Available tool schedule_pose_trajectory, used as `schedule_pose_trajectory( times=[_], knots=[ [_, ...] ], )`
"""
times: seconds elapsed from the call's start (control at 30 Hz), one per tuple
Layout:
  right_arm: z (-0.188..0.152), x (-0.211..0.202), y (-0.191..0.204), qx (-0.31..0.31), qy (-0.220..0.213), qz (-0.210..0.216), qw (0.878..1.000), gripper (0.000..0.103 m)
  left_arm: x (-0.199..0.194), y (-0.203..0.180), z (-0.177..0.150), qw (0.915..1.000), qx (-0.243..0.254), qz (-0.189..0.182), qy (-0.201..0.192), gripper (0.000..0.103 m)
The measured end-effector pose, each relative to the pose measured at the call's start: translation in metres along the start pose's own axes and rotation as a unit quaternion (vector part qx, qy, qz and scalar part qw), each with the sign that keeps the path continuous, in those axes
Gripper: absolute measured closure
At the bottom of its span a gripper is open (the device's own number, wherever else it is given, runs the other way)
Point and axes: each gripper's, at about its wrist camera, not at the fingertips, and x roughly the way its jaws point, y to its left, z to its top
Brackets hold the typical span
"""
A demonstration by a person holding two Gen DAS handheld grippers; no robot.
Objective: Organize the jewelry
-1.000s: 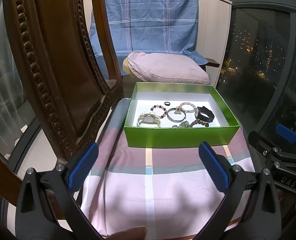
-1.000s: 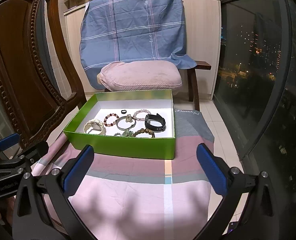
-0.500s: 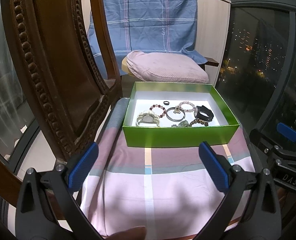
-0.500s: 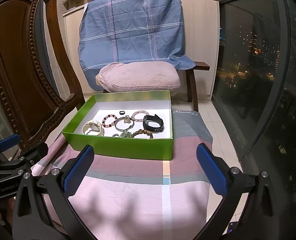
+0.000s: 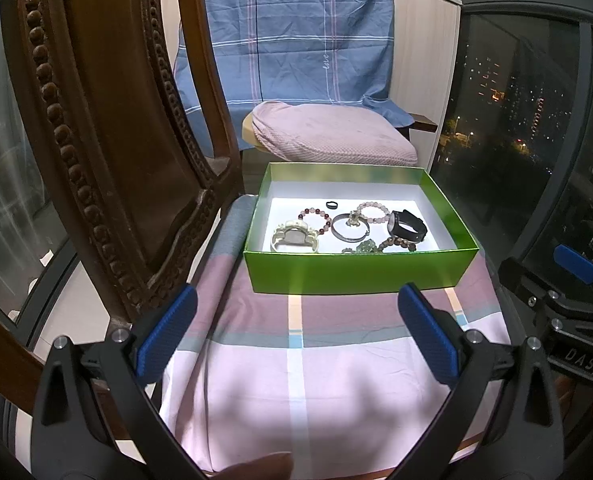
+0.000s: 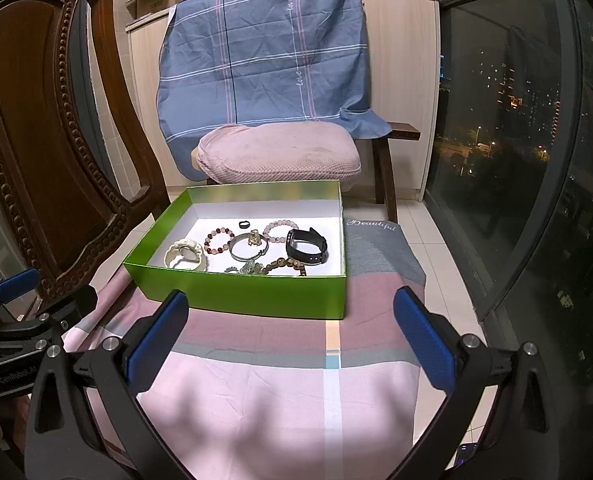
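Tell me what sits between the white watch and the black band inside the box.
In the right wrist view, the silver bangle lies between the white watch and the black band, a small charm resting on its far edge.

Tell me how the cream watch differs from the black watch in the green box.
The cream watch is pale and bulky and lies nearest the box's left wall; the black watch is dark with a slim strap and sits toward the right wall. The cream one lies flat, face up; the black one's strap loop stands on edge. Both rest untouched on the white floor of the green box.
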Motion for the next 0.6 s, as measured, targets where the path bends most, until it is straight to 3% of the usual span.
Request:
schedule_pose_trajectory(
  times=[0.6],
  knots=[
    [0.0, 0.0006, 0.0009, 0.0, 0.002, 0.001, 1.0, 0.003, 0.0003, -0.0004, 0.0, 1.0, 0.001, -0.001, 0.001, 0.004]
  ],
)
